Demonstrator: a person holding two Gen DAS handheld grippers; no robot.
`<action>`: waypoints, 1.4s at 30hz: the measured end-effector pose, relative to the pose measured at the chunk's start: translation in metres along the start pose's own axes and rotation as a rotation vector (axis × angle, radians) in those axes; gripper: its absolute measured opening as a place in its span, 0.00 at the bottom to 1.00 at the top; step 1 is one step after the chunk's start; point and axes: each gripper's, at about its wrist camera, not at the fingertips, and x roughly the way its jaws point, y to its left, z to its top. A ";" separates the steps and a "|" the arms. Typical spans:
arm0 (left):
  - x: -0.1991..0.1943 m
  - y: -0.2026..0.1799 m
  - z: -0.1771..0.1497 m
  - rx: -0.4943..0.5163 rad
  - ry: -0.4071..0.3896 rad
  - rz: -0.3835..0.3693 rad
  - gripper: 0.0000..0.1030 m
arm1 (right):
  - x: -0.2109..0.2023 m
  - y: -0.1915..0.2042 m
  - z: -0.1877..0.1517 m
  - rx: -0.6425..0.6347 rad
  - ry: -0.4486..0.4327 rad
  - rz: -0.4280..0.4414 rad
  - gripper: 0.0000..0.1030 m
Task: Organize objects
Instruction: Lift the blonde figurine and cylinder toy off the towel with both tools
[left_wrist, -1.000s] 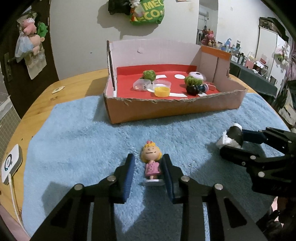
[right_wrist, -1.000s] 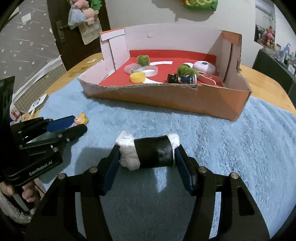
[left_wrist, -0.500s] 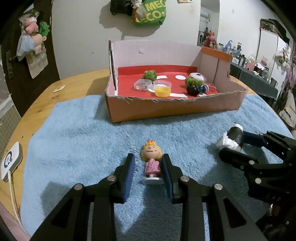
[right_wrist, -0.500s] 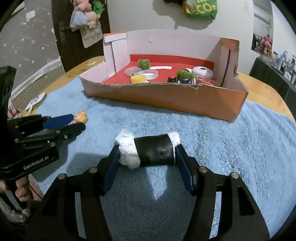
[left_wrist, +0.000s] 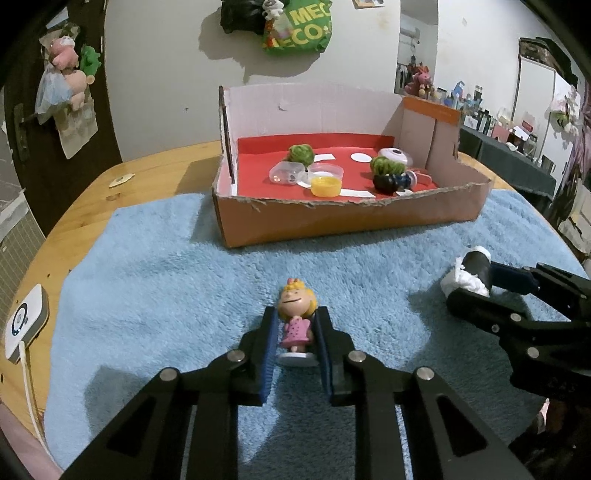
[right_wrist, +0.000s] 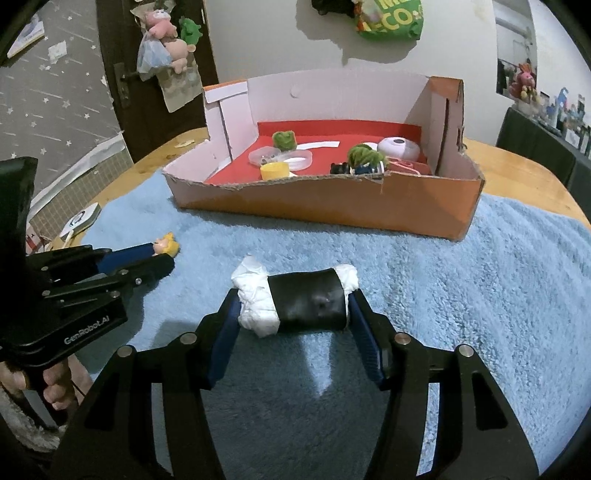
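1. The left gripper (left_wrist: 295, 332) is clenched on the girl figurine (left_wrist: 295, 314), just above the blue towel (left_wrist: 166, 280).
2. The right gripper (right_wrist: 295, 306) grasps the black-and-white roll (right_wrist: 295, 299) endwise over the towel.
3. Beyond both stands the cardboard box (left_wrist: 332, 221) holding small items.

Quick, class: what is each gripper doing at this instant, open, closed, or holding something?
Left gripper: closed on the blonde girl figurine.
Right gripper: closed on the black-wrapped white roll.
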 end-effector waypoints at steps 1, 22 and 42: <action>-0.001 0.000 0.000 -0.002 -0.001 -0.001 0.20 | -0.001 0.000 0.000 0.000 -0.001 0.003 0.54; -0.014 0.000 0.016 -0.010 -0.027 -0.026 0.20 | -0.013 0.005 0.015 -0.001 -0.012 0.051 0.54; -0.027 0.001 0.044 0.006 -0.086 -0.028 0.20 | -0.016 0.005 0.026 -0.011 -0.030 0.068 0.54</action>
